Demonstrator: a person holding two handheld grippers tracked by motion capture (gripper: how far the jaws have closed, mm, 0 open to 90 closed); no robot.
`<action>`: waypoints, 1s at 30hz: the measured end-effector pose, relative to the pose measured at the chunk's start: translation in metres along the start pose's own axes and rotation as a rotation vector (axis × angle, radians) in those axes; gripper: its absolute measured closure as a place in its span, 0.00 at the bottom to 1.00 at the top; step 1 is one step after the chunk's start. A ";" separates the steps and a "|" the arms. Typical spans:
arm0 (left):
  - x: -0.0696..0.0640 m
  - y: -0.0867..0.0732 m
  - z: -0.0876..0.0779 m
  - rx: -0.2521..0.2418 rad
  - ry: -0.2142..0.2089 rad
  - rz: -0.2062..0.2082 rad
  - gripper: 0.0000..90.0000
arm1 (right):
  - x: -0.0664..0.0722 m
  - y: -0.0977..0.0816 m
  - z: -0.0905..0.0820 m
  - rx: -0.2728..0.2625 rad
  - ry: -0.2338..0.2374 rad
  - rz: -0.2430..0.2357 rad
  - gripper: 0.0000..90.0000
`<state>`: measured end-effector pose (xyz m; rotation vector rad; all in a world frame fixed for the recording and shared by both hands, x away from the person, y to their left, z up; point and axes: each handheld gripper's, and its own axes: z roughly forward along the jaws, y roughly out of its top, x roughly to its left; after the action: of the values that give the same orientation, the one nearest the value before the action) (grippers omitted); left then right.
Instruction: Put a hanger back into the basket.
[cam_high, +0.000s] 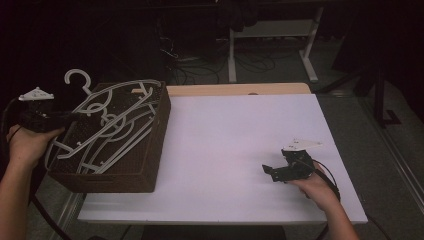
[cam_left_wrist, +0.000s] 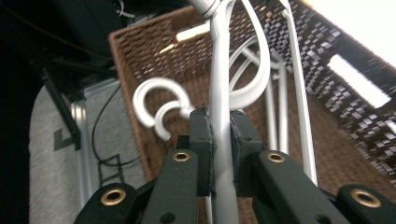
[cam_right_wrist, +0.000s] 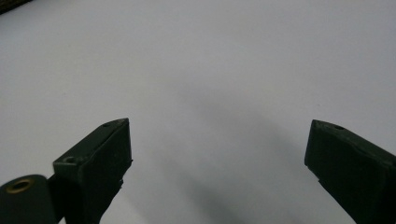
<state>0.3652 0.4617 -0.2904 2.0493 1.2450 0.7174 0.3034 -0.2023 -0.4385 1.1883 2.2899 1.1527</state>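
Several white plastic hangers (cam_high: 107, 122) lie in a brown woven basket (cam_high: 145, 165) at the table's left end. My left gripper (cam_high: 75, 116) reaches in from the left and is shut on the bar of one white hanger (cam_left_wrist: 219, 93); its pads pinch the bar from both sides. A hook (cam_left_wrist: 154, 109) curls just left of the jaws, over the basket's wall (cam_left_wrist: 140, 65). Low over the white tabletop (cam_high: 235, 145) at the right, my right gripper (cam_high: 270, 171) is open, its jaws wide apart with only bare tabletop (cam_right_wrist: 210, 70) between them.
The basket overhangs the table's left side. A wooden strip (cam_high: 240, 89) runs along the far edge of the table. Beyond it stand a white desk frame (cam_high: 272, 35) and cables on a dark floor.
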 end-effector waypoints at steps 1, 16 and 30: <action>0.001 -0.001 0.003 0.010 0.000 0.001 0.92 | 0.000 0.000 0.000 0.000 0.000 0.000 0.08; -0.012 -0.011 0.051 0.080 -0.042 -0.026 0.64 | -0.001 0.000 -0.003 -0.006 -0.001 0.001 0.08; -0.065 0.007 0.040 -0.093 -0.338 -0.048 0.36 | 0.000 0.004 -0.007 -0.022 0.009 -0.006 0.08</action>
<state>0.3716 0.3906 -0.3198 1.9586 1.0422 0.3780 0.3015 -0.2048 -0.4315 1.1705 2.2800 1.1799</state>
